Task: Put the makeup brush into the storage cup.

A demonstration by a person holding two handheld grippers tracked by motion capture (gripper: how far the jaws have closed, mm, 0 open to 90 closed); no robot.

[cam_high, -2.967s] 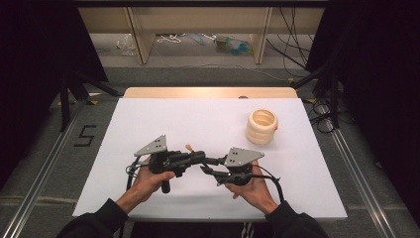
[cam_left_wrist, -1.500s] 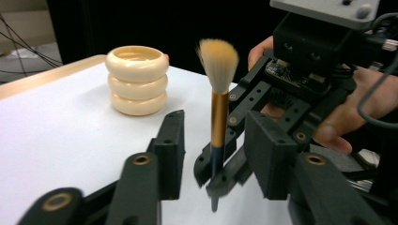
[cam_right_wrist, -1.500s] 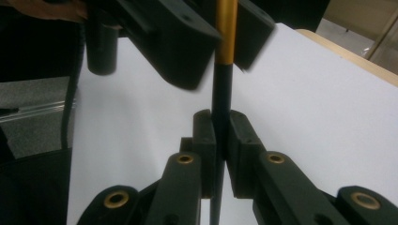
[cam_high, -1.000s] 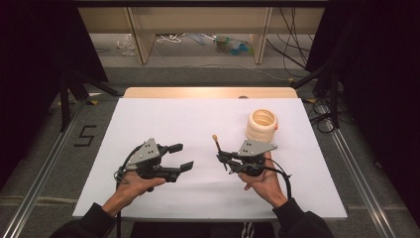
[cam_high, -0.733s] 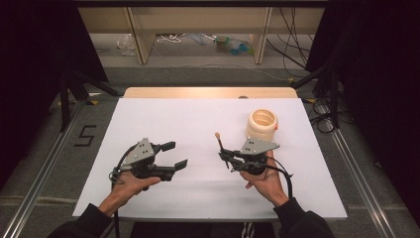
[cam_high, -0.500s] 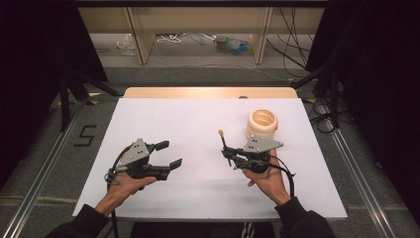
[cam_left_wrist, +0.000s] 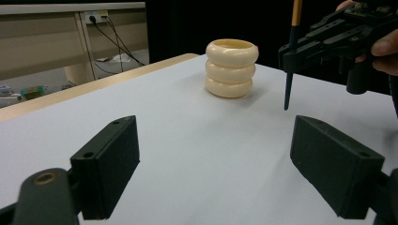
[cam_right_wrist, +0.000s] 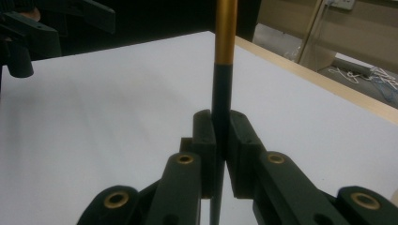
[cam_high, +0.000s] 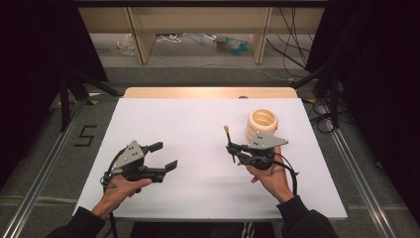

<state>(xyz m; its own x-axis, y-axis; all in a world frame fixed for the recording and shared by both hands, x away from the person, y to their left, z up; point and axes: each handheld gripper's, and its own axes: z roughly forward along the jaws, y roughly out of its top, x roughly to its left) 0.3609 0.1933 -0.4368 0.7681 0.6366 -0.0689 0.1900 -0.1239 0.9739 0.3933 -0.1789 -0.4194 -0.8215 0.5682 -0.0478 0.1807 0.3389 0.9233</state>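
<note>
While the slim black paintbrush with the gold-orange upper handle (cam_high: 229,144) is standing upright, I am clamping it in my right gripper (cam_high: 234,148), just left of the cream ribbed ring-stack holder (cam_high: 262,124) on the white table (cam_high: 198,124). Farther left of that holder, my left gripper (cam_high: 163,156) is gaping wide and empty, its jaws having just been opening.

brush (cam_right_wrist: 224,37) top: cut off by frame edge | lower tip: hidden behind right tool (cam_right_wrist: 221,136)

White table (cam_high: 163,119), grey floor (cam_high: 44,148), wooden shelving (cam_high: 198,22) behind, cables (cam_high: 292,39) perhaps; surroundings dark.
</note>
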